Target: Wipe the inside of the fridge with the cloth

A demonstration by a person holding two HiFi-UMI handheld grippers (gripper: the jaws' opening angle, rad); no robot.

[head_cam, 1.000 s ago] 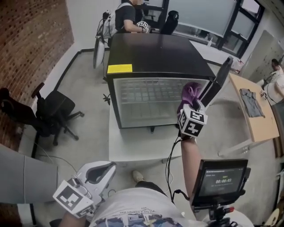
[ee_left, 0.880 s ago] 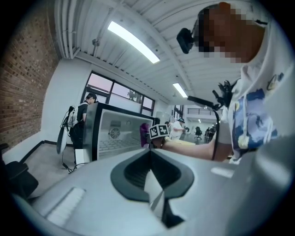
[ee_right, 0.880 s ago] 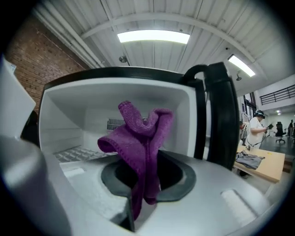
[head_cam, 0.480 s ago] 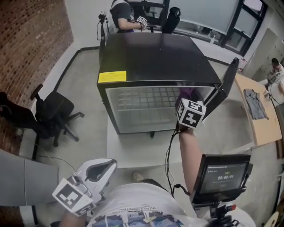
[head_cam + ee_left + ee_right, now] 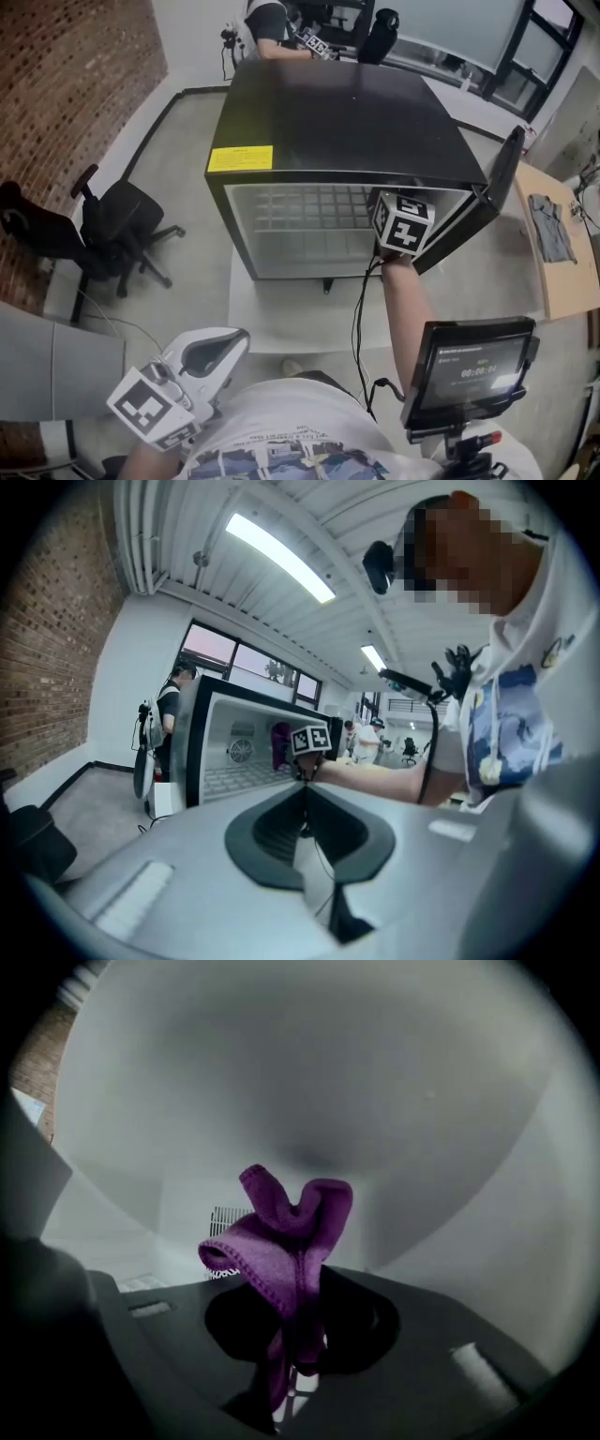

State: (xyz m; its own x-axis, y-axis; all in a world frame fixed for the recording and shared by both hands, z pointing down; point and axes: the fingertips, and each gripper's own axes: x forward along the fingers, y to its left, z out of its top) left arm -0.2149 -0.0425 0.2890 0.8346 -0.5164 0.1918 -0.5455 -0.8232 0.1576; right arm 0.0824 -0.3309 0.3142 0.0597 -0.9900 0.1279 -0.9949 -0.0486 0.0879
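Note:
A black mini fridge stands on a low white table, its door swung open to the right. My right gripper is shut on a purple cloth and reaches into the white interior, close to the inner wall. From the head view only its marker cube shows at the right of the opening; the cloth is hidden there. The cloth also shows in the left gripper view. My left gripper hangs low at the front left, shut on nothing.
A black office chair stands left of the fridge by the brick wall. A small screen on a stand sits at the front right. A wooden table with a grey garment is to the right. A person sits behind the fridge.
My right gripper has carried the purple cloth forward from in front of the opening into the fridge, so the cloth is no longer seen from above. The left gripper stays put.

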